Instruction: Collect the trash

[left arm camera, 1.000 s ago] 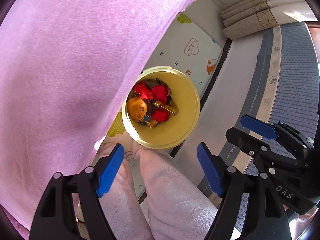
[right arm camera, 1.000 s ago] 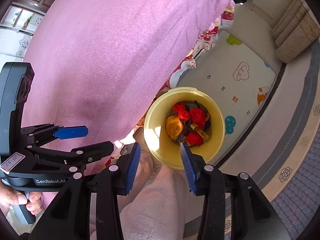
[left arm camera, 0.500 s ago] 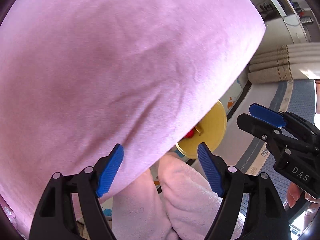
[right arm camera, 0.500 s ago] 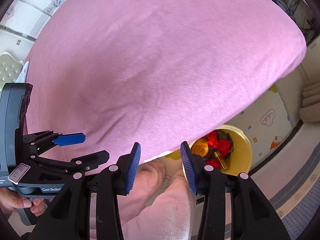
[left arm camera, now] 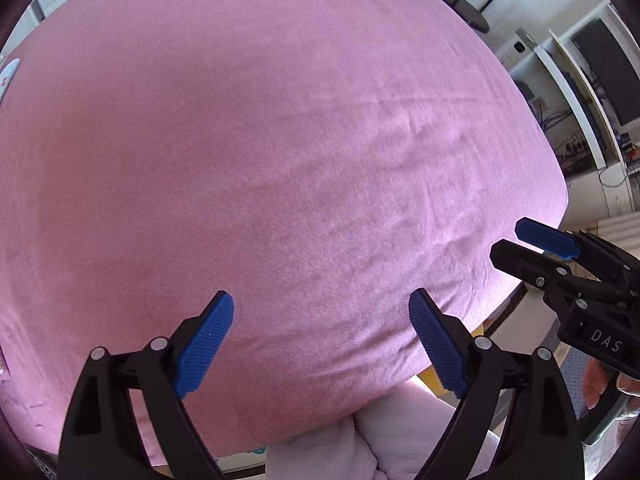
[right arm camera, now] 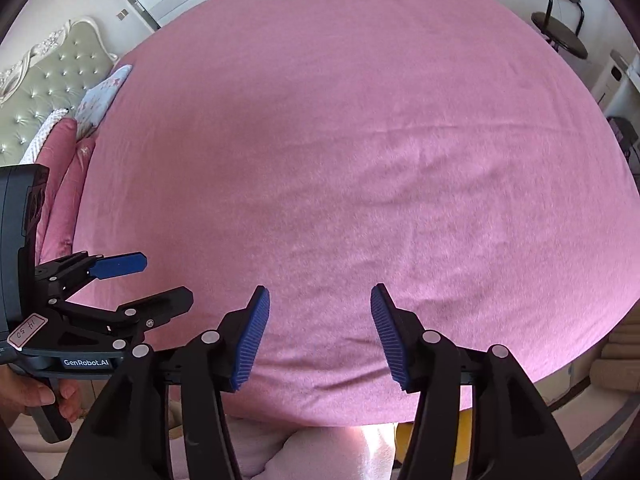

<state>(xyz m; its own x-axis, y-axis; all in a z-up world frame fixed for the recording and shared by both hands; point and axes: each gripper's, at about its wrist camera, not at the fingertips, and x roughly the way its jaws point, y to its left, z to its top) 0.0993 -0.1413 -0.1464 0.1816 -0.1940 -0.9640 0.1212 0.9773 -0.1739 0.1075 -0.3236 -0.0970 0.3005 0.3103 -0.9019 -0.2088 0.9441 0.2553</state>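
Note:
A pink bed sheet (left arm camera: pixel 280 160) fills both views, and no trash shows on it. My left gripper (left arm camera: pixel 320 344) is open and empty above the bed's near edge. My right gripper (right arm camera: pixel 318 338) is open and empty beside it; it also shows in the left wrist view (left arm camera: pixel 536 248), and the left gripper shows in the right wrist view (right arm camera: pixel 148 280). Only a sliver of the yellow trash bin (right arm camera: pixel 466 436) shows below the bed edge; a small yellow patch of it (left arm camera: pixel 430 378) shows in the left wrist view. Its contents are hidden.
Pink and floral pillows (right arm camera: pixel 68 148) and a tufted headboard (right arm camera: pixel 44 80) lie at the bed's far left. A black stool (right arm camera: pixel 560 28) and white shelving (left arm camera: pixel 580 92) stand past the bed. The person's pale pink legs (right arm camera: pixel 320 452) are below the grippers.
Both grippers have swung up from the bin on the floor to face the bed top. The bin has dropped almost out of sight. Both grippers stayed open.

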